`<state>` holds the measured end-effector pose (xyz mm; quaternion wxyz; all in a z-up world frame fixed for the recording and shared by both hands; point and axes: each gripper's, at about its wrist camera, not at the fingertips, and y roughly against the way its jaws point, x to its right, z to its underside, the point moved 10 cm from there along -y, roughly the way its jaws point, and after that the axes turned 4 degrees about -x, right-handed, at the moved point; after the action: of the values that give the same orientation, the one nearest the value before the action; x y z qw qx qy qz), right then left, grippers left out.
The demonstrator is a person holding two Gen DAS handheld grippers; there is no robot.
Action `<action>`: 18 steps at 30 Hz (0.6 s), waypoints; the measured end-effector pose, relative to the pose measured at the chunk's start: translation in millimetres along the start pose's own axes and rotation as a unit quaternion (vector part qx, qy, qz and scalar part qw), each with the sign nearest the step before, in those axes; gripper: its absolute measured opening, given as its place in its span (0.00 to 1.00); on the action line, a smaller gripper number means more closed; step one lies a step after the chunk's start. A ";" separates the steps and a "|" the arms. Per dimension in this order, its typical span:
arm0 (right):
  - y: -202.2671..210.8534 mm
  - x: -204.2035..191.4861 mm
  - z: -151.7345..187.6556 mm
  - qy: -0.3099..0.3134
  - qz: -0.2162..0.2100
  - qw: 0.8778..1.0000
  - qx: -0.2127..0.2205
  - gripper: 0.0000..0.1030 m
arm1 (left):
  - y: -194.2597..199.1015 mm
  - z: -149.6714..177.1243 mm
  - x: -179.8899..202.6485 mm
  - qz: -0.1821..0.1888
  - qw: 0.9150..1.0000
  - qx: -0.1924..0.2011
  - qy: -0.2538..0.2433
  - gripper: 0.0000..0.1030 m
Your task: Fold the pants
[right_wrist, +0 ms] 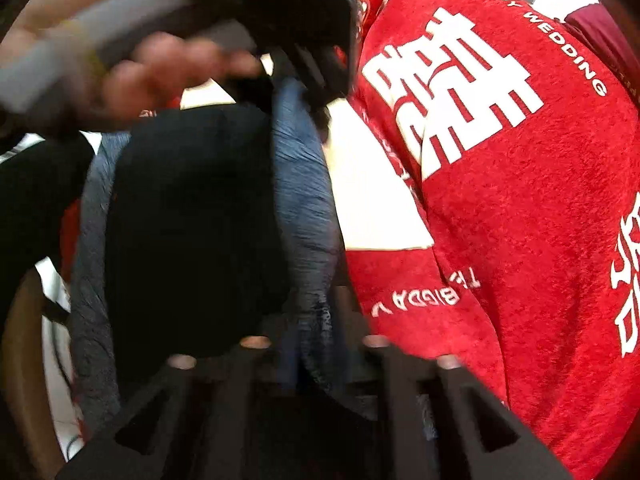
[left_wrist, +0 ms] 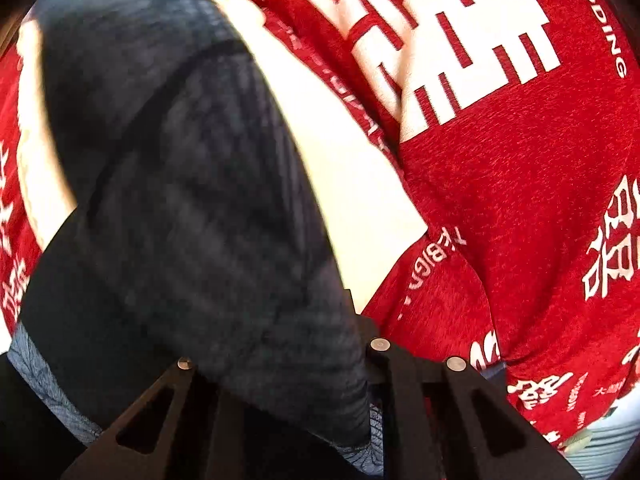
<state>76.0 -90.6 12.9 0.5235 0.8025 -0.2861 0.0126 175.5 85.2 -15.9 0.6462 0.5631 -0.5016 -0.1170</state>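
The dark grey-blue pants [left_wrist: 192, 200] hang lifted above a red blanket with white characters [left_wrist: 520, 200]. My left gripper [left_wrist: 280, 364] is shut on the pants' edge, and the cloth drapes forward over its fingers. In the right wrist view the pants [right_wrist: 192, 232] show a black inner side and a blue-grey edge. My right gripper [right_wrist: 312, 344] is shut on that blue-grey edge. The left gripper [right_wrist: 320, 92] shows at the top of the right wrist view, clamped on the same edge further along, with the person's hand [right_wrist: 160, 60] on its handle.
The red blanket [right_wrist: 520, 200] covers the surface on the right, with a white patch [right_wrist: 372, 200] between it and the pants. A dark red cloth [right_wrist: 600, 40] lies at the far right. A wooden edge [right_wrist: 24, 360] shows lower left.
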 end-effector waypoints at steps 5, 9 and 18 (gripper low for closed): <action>-24.5 19.5 12.0 0.035 0.016 0.999 -0.033 0.90 | 6.3 8.4 -14.4 0.021 1.000 -0.013 0.007 0.16; -38.2 33.8 31.2 0.027 -0.027 0.994 -0.102 0.08 | 23.3 18.9 -12.9 0.029 0.999 -0.013 -0.008 0.16; 62.0 -44.0 24.1 0.017 0.032 0.999 -0.035 0.08 | 82.5 74.8 -71.4 0.055 0.998 0.026 -0.031 0.16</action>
<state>3.3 -109.2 39.6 0.5555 0.7738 -0.3025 0.0330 49.5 118.6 6.7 0.6208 0.5473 -0.5547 -0.0859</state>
